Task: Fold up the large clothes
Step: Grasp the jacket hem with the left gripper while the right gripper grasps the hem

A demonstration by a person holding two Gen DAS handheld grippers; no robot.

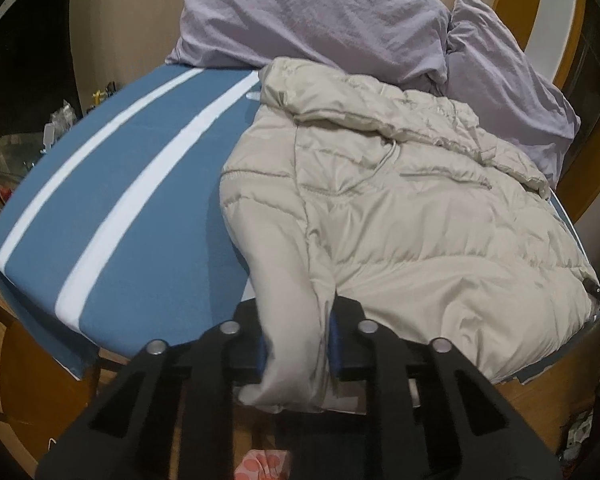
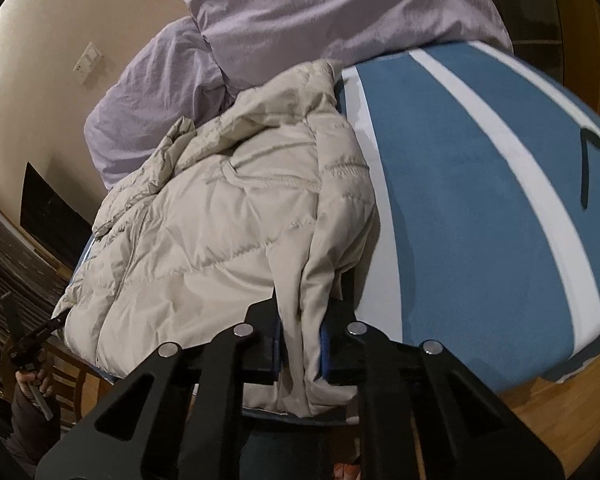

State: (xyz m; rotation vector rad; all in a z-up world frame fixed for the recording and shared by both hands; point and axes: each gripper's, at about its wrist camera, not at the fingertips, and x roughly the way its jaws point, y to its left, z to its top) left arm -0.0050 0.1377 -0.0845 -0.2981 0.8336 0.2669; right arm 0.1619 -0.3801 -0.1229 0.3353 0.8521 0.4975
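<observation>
A beige quilted puffer jacket (image 1: 400,208) lies on a blue bed cover with white stripes (image 1: 132,184). My left gripper (image 1: 296,340) is shut on a bunched part of the jacket at the near edge of the bed. In the right wrist view the same jacket (image 2: 220,220) lies left of centre on the blue cover (image 2: 480,220). My right gripper (image 2: 300,344) is shut on a hanging fold of the jacket at the bed's near edge. Which part of the jacket each gripper holds is hidden in the folds.
Two lilac pillows (image 1: 320,12) (image 2: 340,4) lean against the wall behind the jacket. A dark cord (image 2: 588,168) lies on the cover at right. Wooden floor (image 1: 28,380) lies below the bed edge. Clutter (image 1: 56,120) stands left of the bed.
</observation>
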